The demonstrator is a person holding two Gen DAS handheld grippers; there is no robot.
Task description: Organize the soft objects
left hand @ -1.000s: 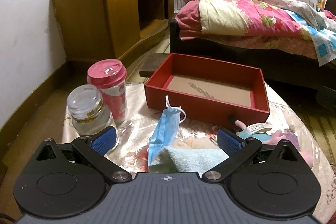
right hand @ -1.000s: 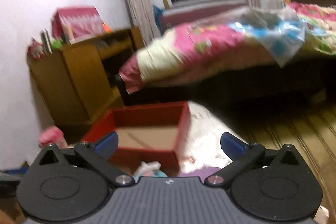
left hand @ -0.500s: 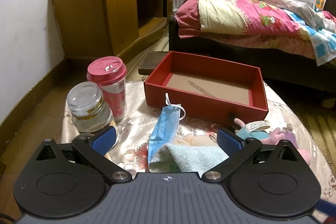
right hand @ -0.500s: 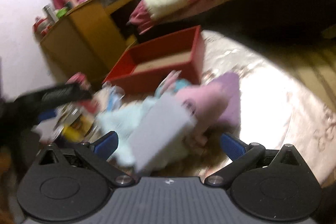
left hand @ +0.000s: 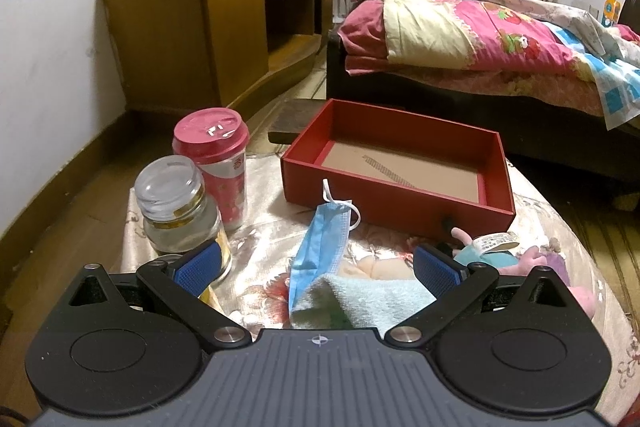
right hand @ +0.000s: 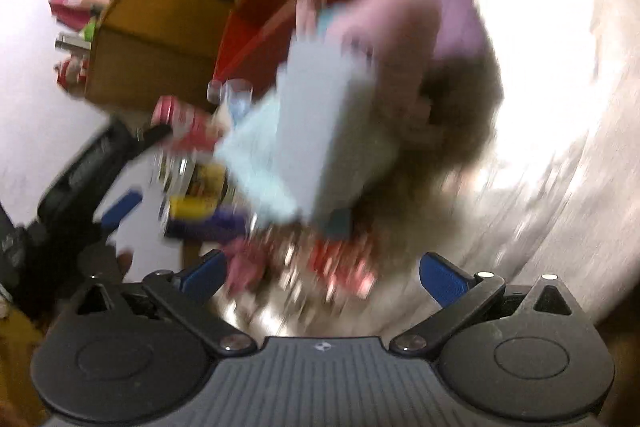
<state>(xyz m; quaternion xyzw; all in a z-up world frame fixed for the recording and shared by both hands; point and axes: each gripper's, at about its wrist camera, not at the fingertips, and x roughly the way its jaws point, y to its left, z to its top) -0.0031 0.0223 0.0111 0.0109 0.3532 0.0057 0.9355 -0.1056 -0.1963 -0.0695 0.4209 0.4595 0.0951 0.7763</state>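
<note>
The towel (left hand: pixel 372 301) lies between the spread fingers of my left gripper (left hand: pixel 316 269), beside the mask (left hand: pixel 320 251). My right gripper (right hand: pixel 322 277) is also released, holding nothing, over a blurred soft toy (right hand: pixel 396 39).

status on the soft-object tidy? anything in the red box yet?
Done: nothing; the red box is empty. In hand: nothing; left gripper is open above the light blue towel, right gripper is open, its view blurred. Left: towel, blue face mask and plush toy all lie on the table.
</note>
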